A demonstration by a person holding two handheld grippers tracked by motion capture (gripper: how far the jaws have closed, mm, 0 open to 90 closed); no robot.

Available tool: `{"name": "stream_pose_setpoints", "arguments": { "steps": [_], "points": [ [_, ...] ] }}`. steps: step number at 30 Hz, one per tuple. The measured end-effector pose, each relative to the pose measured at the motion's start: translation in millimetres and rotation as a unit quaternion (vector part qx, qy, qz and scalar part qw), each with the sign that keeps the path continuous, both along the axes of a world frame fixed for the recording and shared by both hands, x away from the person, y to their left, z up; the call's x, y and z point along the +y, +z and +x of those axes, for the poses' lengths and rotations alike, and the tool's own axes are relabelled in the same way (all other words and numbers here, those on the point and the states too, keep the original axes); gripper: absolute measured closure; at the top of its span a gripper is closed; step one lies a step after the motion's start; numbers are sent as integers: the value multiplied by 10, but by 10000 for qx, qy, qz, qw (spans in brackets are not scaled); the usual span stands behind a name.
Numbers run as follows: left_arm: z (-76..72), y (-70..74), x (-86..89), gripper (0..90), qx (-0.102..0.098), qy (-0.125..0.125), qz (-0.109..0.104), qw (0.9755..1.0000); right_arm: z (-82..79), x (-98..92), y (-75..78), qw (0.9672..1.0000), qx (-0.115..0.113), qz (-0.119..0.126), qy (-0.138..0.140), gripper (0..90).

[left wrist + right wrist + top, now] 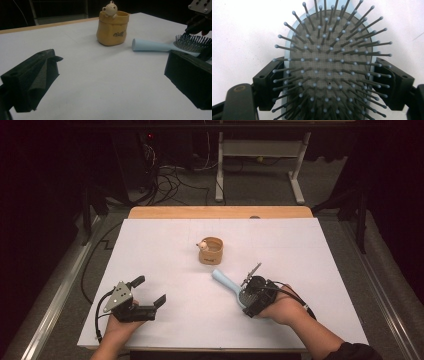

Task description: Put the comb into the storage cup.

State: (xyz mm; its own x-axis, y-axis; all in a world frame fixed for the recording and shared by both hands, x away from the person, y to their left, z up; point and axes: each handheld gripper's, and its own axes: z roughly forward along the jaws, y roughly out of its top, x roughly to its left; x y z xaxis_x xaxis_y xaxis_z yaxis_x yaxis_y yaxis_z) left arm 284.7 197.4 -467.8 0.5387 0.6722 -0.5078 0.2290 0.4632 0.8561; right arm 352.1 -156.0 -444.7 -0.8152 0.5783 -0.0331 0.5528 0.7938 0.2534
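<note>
A light blue hairbrush (226, 281) lies bristles up on the white table (165, 250), right of the middle, with its handle (152, 45) pointing toward a tan pot. My right gripper (248, 296) holds the brush head (329, 65), one jaw against each side of its rim. The pot (211, 251) (113, 28) stands upright at the centre with a small bear figure (110, 7) on its rim. At the near left my left gripper (149, 291) (112, 75) rests open with nothing between its jaws, aimed at the pot and the brush.
The table's wooden far edge (220, 212) borders the white sheet. Beyond it stand a white desk frame (260, 150) and loose cables (165, 180) on the floor. Bare white surface lies between the two grippers and around the pot.
</note>
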Motion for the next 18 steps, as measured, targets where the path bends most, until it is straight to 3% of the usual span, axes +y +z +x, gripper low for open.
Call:
{"name": "stream_pose_setpoints", "arguments": {
  "steps": [18],
  "points": [
    [7,1,3,2,-44,25,-3,10000,17,-18,17,9998,57,111,-135,205]
  ]
}}
